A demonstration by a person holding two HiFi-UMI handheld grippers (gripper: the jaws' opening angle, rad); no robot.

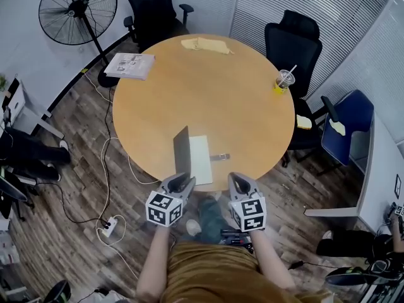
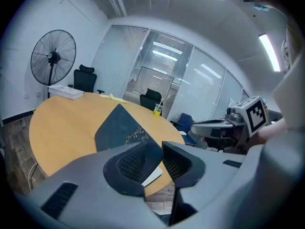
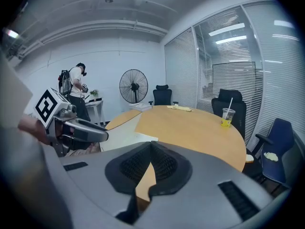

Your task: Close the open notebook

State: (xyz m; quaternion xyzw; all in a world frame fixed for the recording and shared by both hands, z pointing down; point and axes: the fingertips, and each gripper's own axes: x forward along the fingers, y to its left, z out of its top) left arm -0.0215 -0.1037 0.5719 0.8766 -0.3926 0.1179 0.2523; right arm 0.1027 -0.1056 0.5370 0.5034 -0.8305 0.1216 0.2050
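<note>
Notebook (image 1: 196, 164) lay at the near edge of the round wooden table (image 1: 208, 100), directly ahead of us, not yet closed. Its dark cover (image 1: 182, 151) stood roughly upright on the left. The white page (image 1: 203, 155) lay flat on the right.

In the left gripper view the cover's (image 2: 116, 125) outer face carried a gold branch-like motif, the only marking we could make out on it.

Left gripper (image 1: 183, 182): jaws stood apart. The near lower corner of the cover showed in the gap, and the pads (image 2: 135, 160) did not appear to press on it.

Right gripper (image 1: 238, 179): jaws were closed tip to tip with nothing between them (image 3: 150, 145). It was held just off the table edge, to the right of the notebook.

Each gripper bore a cube with black-and-white square markers.

On the far side of the table we recorded:
- a clear plastic cup (image 1: 283, 81) of yellow drink with a straw
- a yellow cloth (image 1: 206, 45)
- a stack of printed sheets (image 1: 129, 65), print too small to read
</note>
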